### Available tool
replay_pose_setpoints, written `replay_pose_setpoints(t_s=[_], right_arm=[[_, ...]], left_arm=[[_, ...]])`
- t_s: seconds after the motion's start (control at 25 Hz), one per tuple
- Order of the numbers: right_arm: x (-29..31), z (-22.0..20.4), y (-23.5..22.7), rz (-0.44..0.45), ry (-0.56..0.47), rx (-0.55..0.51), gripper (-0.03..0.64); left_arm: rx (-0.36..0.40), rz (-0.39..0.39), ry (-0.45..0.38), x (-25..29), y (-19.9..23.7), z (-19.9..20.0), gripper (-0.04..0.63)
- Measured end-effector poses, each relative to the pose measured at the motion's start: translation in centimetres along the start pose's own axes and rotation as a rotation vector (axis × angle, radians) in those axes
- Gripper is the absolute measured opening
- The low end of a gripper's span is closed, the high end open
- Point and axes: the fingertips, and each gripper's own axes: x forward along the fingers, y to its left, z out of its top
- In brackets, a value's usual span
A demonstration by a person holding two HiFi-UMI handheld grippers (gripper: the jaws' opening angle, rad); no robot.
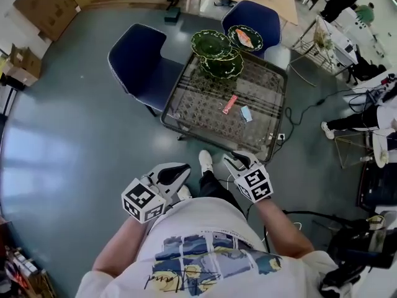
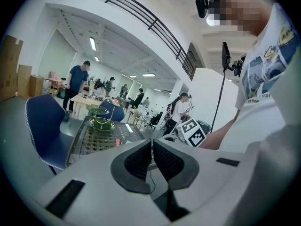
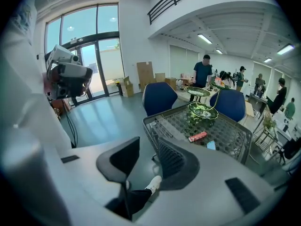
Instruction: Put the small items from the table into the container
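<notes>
My left gripper point(image 2: 152, 150) is pinched together, my right gripper point(image 3: 144, 158) gapes on nothing, both low in the head view, while the red packet point(image 1: 230, 104) and blue packet point(image 1: 246, 113) lie mid-frame on the glass table point(image 1: 186, 101), below the green tiered dish point(image 1: 218, 56).

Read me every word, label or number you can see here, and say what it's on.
Nothing can be read for certain.
T-shirt: a scrawled line under the print, too blurred.
Red packet on the glass table: print too small.
Blue packet beside it: too small.
Cubes on the left gripper and right gripper: black-and-white patterns, no letters.
</notes>
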Motion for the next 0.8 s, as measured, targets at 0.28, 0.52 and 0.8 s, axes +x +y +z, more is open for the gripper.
replay_pose_setpoints(t_s=[0.28,0.52,0.8], right_arm=[[-1.0,-2.2,2.8,-0.024,0.012,0.019,0.124],[-0.3,-2.3,2.3,-0.032,0.019,0.029,0.126],[1.4,-3.4,-3.6,-0.077,0.028,0.143,0.126]], left_arm=[[0.015,-0.022,0.017,-1.5,-1.3,-2.1,0.011],[0.020,-0.011,0.016,-2.4,-1.2,-2.4,0.010],[0.002,0.019,0.007,-2.3,0.6,-1.7,0.011]])
